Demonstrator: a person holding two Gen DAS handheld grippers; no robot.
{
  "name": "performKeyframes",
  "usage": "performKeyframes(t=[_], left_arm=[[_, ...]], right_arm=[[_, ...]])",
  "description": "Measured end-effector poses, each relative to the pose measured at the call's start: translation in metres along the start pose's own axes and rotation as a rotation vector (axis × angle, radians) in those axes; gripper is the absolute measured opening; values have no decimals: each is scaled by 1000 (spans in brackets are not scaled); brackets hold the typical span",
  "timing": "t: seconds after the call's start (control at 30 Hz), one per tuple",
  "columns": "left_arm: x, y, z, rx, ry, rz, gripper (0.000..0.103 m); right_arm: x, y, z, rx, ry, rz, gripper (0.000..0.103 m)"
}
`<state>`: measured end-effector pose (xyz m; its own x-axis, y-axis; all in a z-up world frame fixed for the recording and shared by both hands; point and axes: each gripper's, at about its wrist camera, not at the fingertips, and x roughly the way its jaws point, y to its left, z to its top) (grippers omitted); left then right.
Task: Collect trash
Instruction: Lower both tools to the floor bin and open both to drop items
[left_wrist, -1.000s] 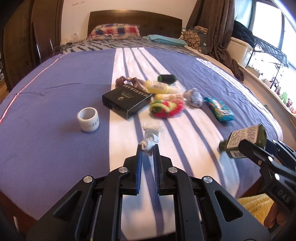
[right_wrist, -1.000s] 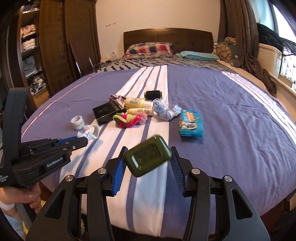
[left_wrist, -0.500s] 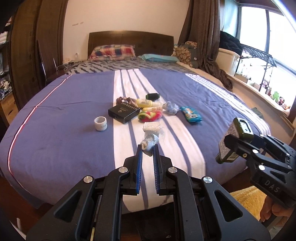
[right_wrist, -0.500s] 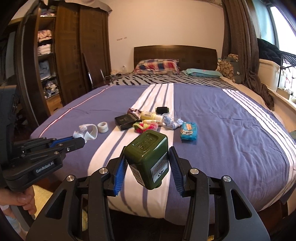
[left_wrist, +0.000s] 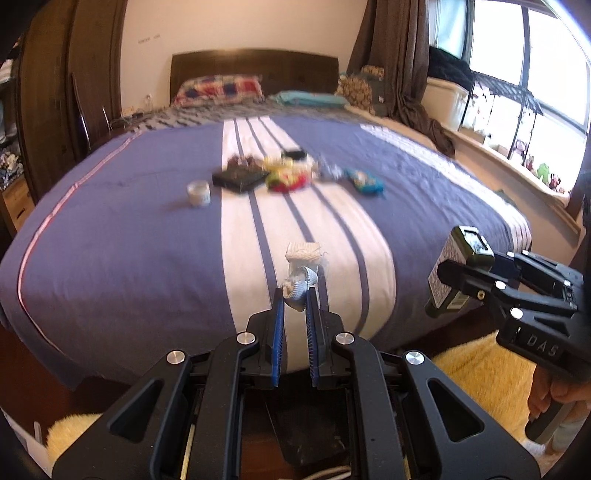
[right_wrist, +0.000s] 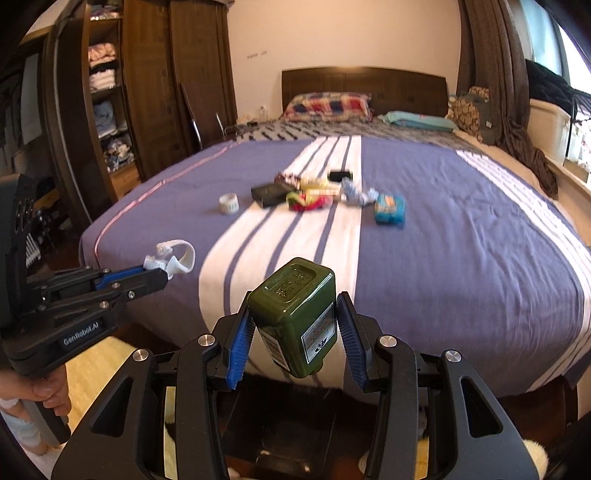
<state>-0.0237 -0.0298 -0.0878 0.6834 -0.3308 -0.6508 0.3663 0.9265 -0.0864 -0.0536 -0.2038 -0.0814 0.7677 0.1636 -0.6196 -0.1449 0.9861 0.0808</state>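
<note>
Off the foot of the purple striped bed, left gripper pinches crumpled white wrapper, right gripper clamps dark green plastic bottle; keep both squeezed firmly while carrying to the bin.

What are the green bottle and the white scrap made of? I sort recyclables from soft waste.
The green bottle looks like glossy dark plastic, possibly glass: sharp highlights, lettering molded into its base, a paper label on its side. The white scrap in the left gripper looks soft and matte, like crumpled fabric or elastic banding; it folds limply. The right gripper clamps the bottle.
</note>
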Motion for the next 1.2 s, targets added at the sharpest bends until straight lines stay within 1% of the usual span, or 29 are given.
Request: performKeyframes(t=[0.2, 0.37, 0.67, 0.9, 0.97, 1.1, 1.13, 1.2], left_arm=[[31, 1, -31, -9, 91, -8, 10], [62, 4, -65, -25, 194, -18, 10], [117, 15, -109, -78, 374, -79, 10], [160, 15, -135, -108, 522, -132, 10], [167, 15, -140, -108, 549, -137, 10], [178, 17, -145, -120, 599, -137, 12], [180, 16, -147, -123, 607, -138, 14], [182, 16, -148, -128, 618, -139, 14]], right_arm=[[18, 1, -28, 6, 88, 22, 45], [46, -5, -54, 25, 185, 23, 45], [109, -12, -99, 92, 380, 44, 45], [155, -13, -134, 179, 540, 111, 45], [165, -13, -136, 184, 561, 100, 45], [172, -12, -136, 191, 579, 86, 45], [172, -11, -136, 190, 583, 84, 45], [175, -13, -133, 190, 593, 78, 47]])
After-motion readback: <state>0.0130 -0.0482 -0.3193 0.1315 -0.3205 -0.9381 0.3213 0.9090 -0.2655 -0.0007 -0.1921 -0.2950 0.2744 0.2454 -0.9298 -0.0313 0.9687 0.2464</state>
